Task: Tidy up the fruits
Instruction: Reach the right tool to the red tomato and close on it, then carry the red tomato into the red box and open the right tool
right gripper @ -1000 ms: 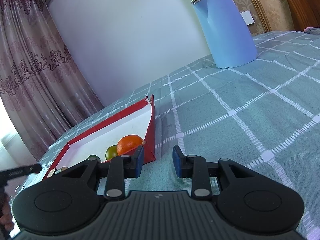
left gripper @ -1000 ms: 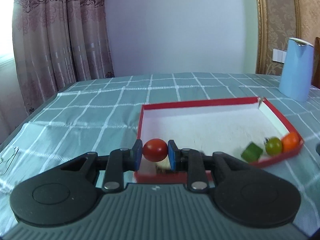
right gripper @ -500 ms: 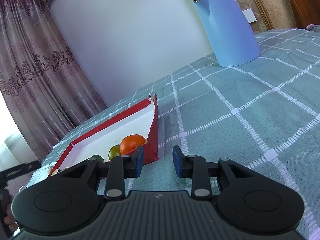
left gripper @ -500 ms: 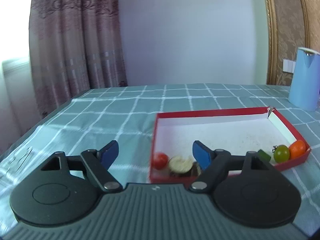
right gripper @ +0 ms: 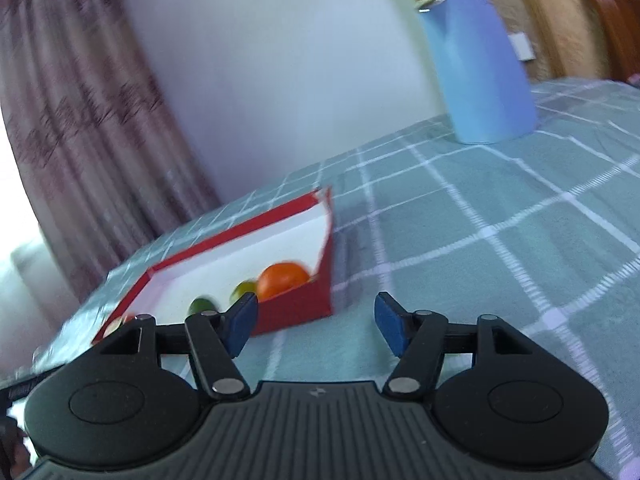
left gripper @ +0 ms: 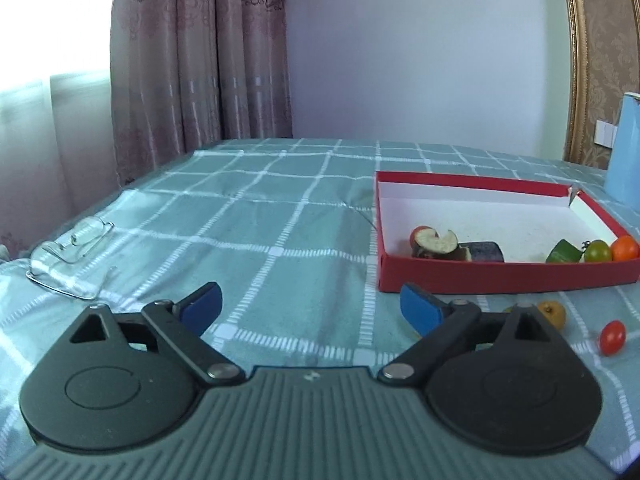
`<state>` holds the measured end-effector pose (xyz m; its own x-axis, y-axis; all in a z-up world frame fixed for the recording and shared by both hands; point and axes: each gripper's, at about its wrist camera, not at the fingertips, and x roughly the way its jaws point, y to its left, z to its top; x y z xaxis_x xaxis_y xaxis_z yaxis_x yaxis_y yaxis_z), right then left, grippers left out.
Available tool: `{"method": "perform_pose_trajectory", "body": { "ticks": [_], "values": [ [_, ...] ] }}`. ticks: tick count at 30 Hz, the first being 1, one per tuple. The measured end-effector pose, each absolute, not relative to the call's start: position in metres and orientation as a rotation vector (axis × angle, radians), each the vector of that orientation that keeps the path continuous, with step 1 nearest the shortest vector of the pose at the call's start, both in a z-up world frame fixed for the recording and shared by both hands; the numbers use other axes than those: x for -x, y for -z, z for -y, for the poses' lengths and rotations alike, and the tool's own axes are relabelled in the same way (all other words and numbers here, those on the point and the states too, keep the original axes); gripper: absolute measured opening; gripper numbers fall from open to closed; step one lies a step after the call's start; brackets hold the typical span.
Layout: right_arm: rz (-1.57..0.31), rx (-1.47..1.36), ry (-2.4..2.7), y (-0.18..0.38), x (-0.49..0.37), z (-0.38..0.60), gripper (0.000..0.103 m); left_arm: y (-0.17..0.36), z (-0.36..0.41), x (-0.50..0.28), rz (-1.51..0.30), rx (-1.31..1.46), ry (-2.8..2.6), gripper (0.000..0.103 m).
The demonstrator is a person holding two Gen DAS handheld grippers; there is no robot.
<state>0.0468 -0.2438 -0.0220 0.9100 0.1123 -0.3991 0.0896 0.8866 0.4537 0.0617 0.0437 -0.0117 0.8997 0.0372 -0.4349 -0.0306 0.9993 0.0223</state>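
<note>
Left gripper [left gripper: 310, 306] spread wide, nothing between the blue pads [left gripper: 202, 306], hanging over the checked green tablecloth [left gripper: 280, 216]. Right gripper [right gripper: 316, 322] also spread wide and holding nothing, over bare cloth just right of the red box's near right corner.

Just right of the left gripper, on the cloth outside the box: a small yellow fruit [left gripper: 554, 312] partly hidden behind the gripper's right finger, and a red cherry tomato [left gripper: 612, 338] a bit further right. Near left on the cloth, a pair of clear glasses [left gripper: 70, 248].

Beyond, the red box [left gripper: 480, 276] with white inside. Along its near wall, left to right: a red tomato [left gripper: 420, 234] touching a cut brownish slice [left gripper: 438, 242], a dark block [left gripper: 486, 252], a green piece [left gripper: 564, 252], a yellow-green tomato [left gripper: 598, 251], an orange one [left gripper: 625, 248]. Right wrist view is blurred; the same orange fruit shows in the box's near corner.

Far right, a blue kettle [right gripper: 478, 68] stands on the cloth, well apart from the box. Curtains [left gripper: 200, 60] at far left.
</note>
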Motion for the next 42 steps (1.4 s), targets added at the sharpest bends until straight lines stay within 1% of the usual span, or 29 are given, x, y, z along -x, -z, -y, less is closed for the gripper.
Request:
{"method": "perform_pose_trajectory", "body": {
  "ticks": [12,24,25,27,34,35,37,39,42],
  "values": [
    [-0.509,-0.083,-0.184,0.008,-0.05,0.136,0.064,0.013,-0.06,-0.054,-0.424,0.096,-0.02,0.097],
    [-0.581,0.004,-0.182,0.011,-0.061,0.116,0.063,0.013,-0.061,-0.054,-0.427,0.1,-0.017,0.097],
    [-0.585,0.002,-0.186,0.011,-0.062,0.115,0.062,0.013,-0.061,-0.053,-0.427,0.1,-0.018,0.097],
    [-0.595,0.0,-0.187,0.012,-0.064,0.115,0.054,0.013,-0.061,-0.053,-0.425,0.101,-0.018,0.098],
    [-0.63,-0.005,-0.2,0.015,-0.07,0.113,0.04,0.013,-0.061,-0.054,-0.424,0.102,-0.018,0.098],
    [-0.631,-0.01,-0.209,0.015,-0.07,0.113,0.036,0.013,-0.062,-0.053,-0.424,0.101,-0.019,0.098],
    [-0.635,-0.01,-0.219,0.016,-0.07,0.112,0.033,0.013,-0.062,-0.053,-0.423,0.1,-0.019,0.098],
    [-0.633,-0.006,-0.227,0.015,-0.07,0.11,0.027,0.014,-0.062,-0.053,-0.425,0.1,-0.021,0.098],
    [-0.621,0.002,-0.219,0.014,-0.068,0.108,0.026,0.014,-0.062,-0.053,-0.425,0.097,-0.022,0.098]
  ]
}}
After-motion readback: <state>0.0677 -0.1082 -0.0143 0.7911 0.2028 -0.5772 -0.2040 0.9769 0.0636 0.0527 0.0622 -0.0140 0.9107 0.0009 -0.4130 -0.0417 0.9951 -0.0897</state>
